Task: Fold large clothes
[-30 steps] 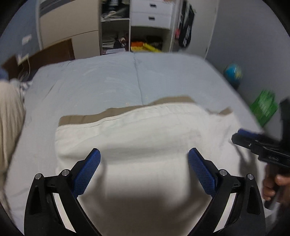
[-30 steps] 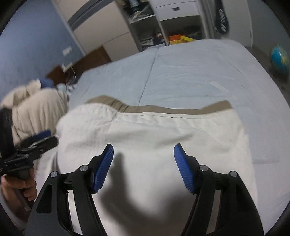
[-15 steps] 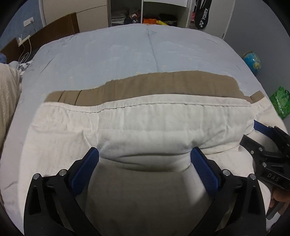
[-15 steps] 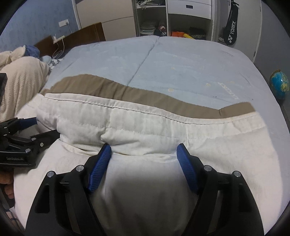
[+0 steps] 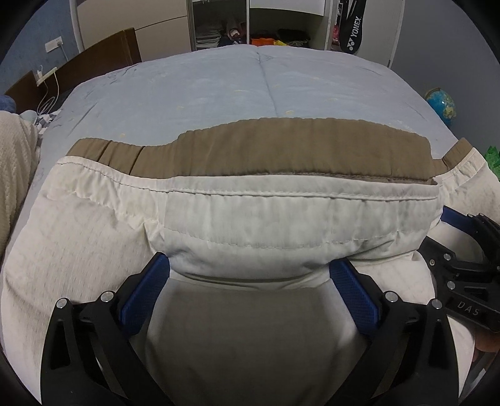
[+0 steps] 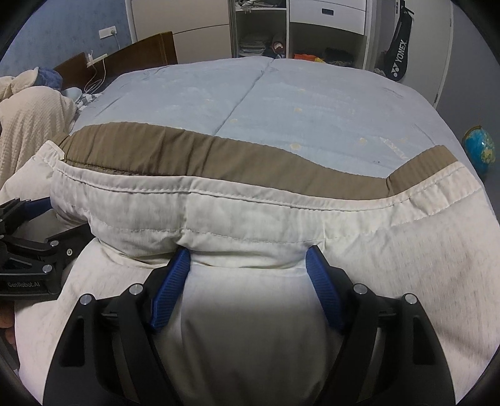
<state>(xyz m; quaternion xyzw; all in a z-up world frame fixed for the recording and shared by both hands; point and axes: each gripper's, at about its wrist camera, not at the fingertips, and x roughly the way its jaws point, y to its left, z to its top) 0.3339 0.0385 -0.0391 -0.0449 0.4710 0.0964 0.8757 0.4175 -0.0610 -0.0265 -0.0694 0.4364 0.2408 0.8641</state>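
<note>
A large cream garment with a tan inner layer (image 5: 250, 218) (image 6: 250, 212) lies on the light blue bed. Its folded, stitched hem bulges up in front of both cameras. My left gripper (image 5: 250, 274) is open, its blue pads (image 5: 147, 290) pushed against the base of that raised fold, fabric lying between the jaws. My right gripper (image 6: 248, 265) is open the same way, pads (image 6: 170, 287) under the fold. Each gripper shows in the other's view, the right one in the left wrist view (image 5: 462, 271), the left one in the right wrist view (image 6: 34, 246).
The blue duvet (image 5: 250, 93) stretches beyond the garment to a wardrobe and shelves (image 6: 281, 28). A beige knitted blanket (image 6: 28, 125) is heaped at the left by the dark headboard (image 6: 140, 56). A globe (image 6: 479, 146) and a green bag (image 5: 492, 159) sit beside the bed on the right.
Both grippers have moved forward and down across the garment until their pads meet the raised hem fold. The tan layer shows more. The jaws have stayed open.
</note>
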